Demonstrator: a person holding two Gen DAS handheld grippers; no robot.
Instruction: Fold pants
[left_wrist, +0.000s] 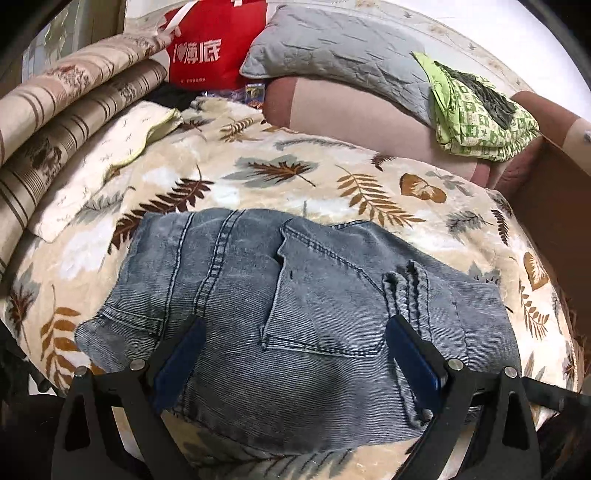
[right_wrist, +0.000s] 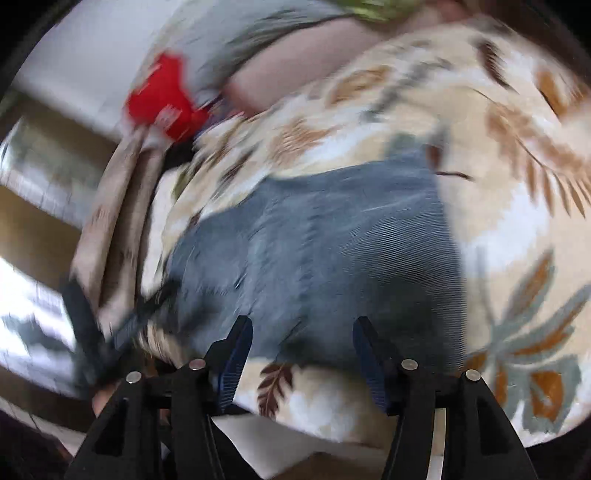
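Folded blue-grey jeans (left_wrist: 295, 317) are lying right under us on the leaf-print blanket (left_wrist: 295, 166) covering the bed, back pocket and belt loop facing up. We are holding the left hand-held gripper (left_wrist: 295, 325) over the denim with its fingers spread wide apart and clamping nothing, and the right hand-held gripper (right_wrist: 303, 325) is likewise hanging open at the near edge of the pants, its view blurred. Farther out, a grey pillow (left_wrist: 332, 55), a red bag (left_wrist: 207, 48) and a folded green garment (left_wrist: 476, 110) are sitting by the headboard.

My left gripper (left_wrist: 295, 328) hangs with its jaws spread wide, nothing between them. My right gripper (right_wrist: 303, 328) is parted too, gripping nothing.
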